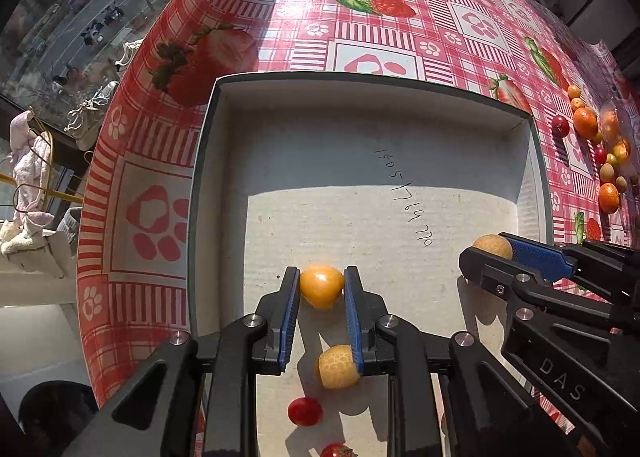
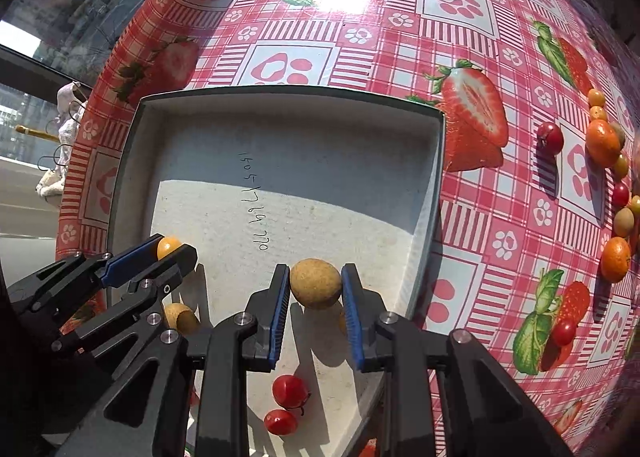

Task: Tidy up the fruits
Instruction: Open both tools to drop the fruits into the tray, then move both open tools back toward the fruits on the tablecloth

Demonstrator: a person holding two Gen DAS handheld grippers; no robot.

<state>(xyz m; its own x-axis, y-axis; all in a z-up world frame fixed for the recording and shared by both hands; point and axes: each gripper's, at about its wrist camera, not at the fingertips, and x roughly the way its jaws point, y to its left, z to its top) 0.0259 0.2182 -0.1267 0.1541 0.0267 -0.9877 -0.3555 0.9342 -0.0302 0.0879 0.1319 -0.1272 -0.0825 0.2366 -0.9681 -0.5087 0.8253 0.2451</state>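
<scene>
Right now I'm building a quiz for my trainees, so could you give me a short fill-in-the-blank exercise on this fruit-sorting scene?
1. The left gripper is shut on a smooth ____ fruit.
2. The right gripper holds a rough tan fruit above the shallow ____.
3. Two small ____ tomatoes lie on the floor below the right gripper.
4. The tablecloth is printed with ____.

Missing words: yellow; box; red; strawberries

box (image 2: 132, 145): 1 | grippers: 2 | cherry tomatoes in box (image 2: 290, 391): 2 | tan round fruits (image 2: 315, 283): 2 visible | oranges (image 2: 602, 143): 2
</scene>
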